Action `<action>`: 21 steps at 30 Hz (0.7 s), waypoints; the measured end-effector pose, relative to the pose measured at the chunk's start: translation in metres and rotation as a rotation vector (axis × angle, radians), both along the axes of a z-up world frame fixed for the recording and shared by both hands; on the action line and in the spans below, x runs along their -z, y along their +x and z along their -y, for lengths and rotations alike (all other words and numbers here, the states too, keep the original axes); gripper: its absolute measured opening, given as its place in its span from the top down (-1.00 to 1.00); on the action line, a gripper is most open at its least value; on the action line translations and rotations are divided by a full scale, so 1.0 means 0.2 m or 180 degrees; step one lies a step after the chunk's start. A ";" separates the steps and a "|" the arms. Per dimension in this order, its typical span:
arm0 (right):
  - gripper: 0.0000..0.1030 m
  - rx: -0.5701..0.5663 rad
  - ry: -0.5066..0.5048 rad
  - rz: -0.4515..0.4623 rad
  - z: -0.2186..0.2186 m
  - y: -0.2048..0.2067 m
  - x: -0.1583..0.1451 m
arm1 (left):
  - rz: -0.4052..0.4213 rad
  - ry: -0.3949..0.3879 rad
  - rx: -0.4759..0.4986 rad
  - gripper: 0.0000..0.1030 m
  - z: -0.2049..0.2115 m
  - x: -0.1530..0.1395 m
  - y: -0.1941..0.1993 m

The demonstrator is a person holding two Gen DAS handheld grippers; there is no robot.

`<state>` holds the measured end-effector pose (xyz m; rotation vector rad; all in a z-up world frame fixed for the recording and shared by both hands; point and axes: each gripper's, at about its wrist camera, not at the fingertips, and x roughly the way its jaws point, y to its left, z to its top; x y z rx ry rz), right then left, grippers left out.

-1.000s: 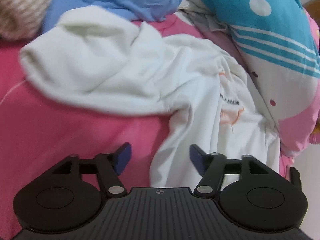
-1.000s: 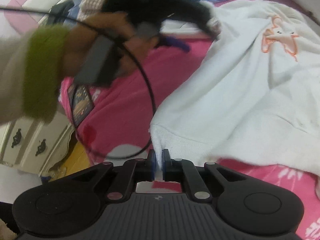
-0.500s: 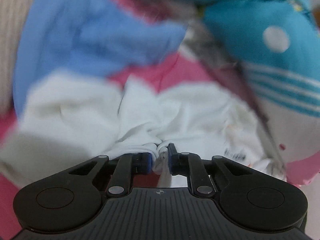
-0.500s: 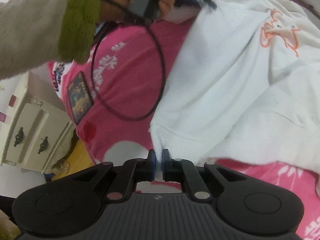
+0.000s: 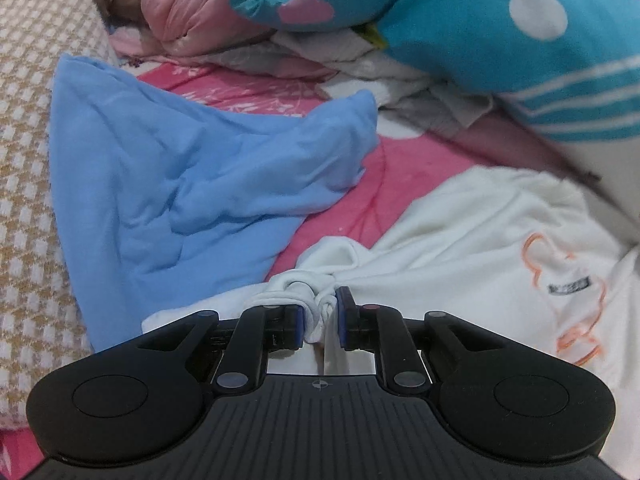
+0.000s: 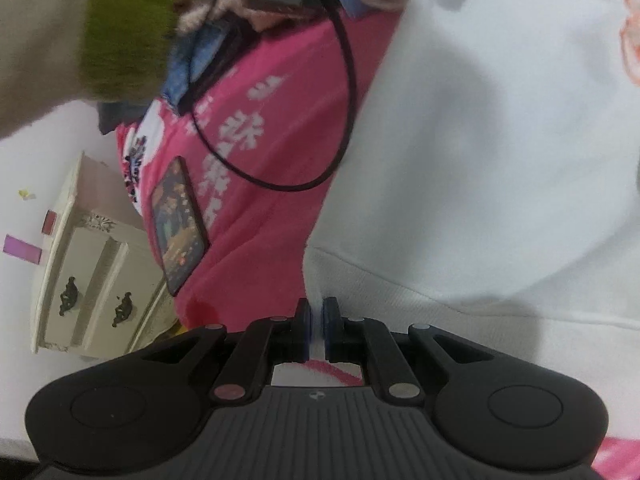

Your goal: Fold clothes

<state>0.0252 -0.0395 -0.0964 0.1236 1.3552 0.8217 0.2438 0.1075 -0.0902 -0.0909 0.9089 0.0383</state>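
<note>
A white sweatshirt (image 5: 480,236) with an orange cartoon print lies spread on the pink bedsheet (image 5: 404,160). My left gripper (image 5: 319,314) is shut on a bunched fold of it, near one corner. In the right wrist view the same sweatshirt (image 6: 480,140) fills the right side, and my right gripper (image 6: 316,324) is shut on its ribbed hem corner. The person's other arm in a green cuff (image 6: 120,32) shows at top left, blurred.
A light blue garment (image 5: 180,160) lies just beyond the white one. A teal and white plush (image 5: 480,28), a pink bundle (image 5: 192,12) and a checked pillow (image 5: 28,160) stand behind. A phone (image 6: 178,224) lies at the bed's edge, a white dresser (image 6: 88,280) beside it.
My left gripper went from open above the sweatshirt to shut on a bunched fold, then lifted toward the blue garment. My right gripper stayed shut on the hem and tilted.
</note>
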 end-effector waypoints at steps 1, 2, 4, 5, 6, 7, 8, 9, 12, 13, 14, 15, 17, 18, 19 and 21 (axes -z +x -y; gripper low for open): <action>0.88 0.0047 0.0012 -0.0049 0.00 0.01 0.02 | 0.0018 0.0043 0.0017 0.67 0.01 0.01 -0.01; 0.88 0.0094 0.0024 -0.0099 0.00 0.02 0.04 | 0.0024 0.0089 0.0035 0.64 0.02 0.01 -0.01; 0.88 0.0176 0.0047 -0.0179 0.01 0.02 0.06 | 0.0002 0.0130 0.0064 0.62 0.03 0.01 -0.01; 0.88 0.0209 0.0056 -0.0207 0.01 0.02 0.07 | -0.0029 0.0135 0.0081 0.56 0.03 0.01 -0.01; 0.88 0.0227 0.0054 -0.0215 0.01 0.02 0.07 | -0.0065 0.0121 0.0097 0.48 0.04 0.01 -0.01; 0.86 0.0247 0.0049 -0.0222 0.01 0.02 0.07 | -0.0098 0.0090 0.0108 0.44 0.03 0.00 -0.01; 0.84 0.0264 0.0039 -0.0218 0.01 0.01 0.06 | -0.0132 0.0057 0.0116 0.40 0.03 -0.01 -0.02; 0.77 0.0281 0.0029 -0.0214 0.00 0.01 0.06 | -0.0165 0.0036 0.0123 0.34 0.03 -0.03 -0.03; 0.25 0.0308 0.0063 -0.0170 -0.03 -0.02 0.03 | -0.0183 0.0038 0.0116 0.18 0.04 -0.08 -0.10; 0.14 0.0294 0.0077 -0.0117 -0.05 -0.04 0.01 | -0.0159 0.0060 0.0087 0.12 0.04 -0.11 -0.14; 0.01 0.0264 0.0062 -0.0043 -0.07 -0.06 0.00 | -0.0136 0.0082 0.0057 0.01 0.04 -0.14 -0.18; -0.05 0.0225 0.0026 0.0036 -0.09 -0.09 -0.02 | -0.0112 0.0104 0.0028 -0.01 0.04 -0.17 -0.21; -0.06 0.0173 -0.0030 0.0165 -0.13 -0.12 -0.05 | 0.0060 0.0106 -0.0102 -0.07 0.03 -0.25 -0.32; -0.05 0.0162 -0.0040 0.0206 -0.14 -0.14 -0.06 | 0.0149 0.0089 -0.0148 -0.16 0.03 -0.29 -0.37; -0.05 0.0177 -0.0010 0.0201 -0.13 -0.14 -0.07 | 0.0223 0.0075 -0.0181 -0.19 0.03 -0.33 -0.42; -0.05 0.0193 0.0035 0.0184 -0.12 -0.15 -0.09 | 0.0298 0.0057 -0.0209 -0.20 0.05 -0.39 -0.51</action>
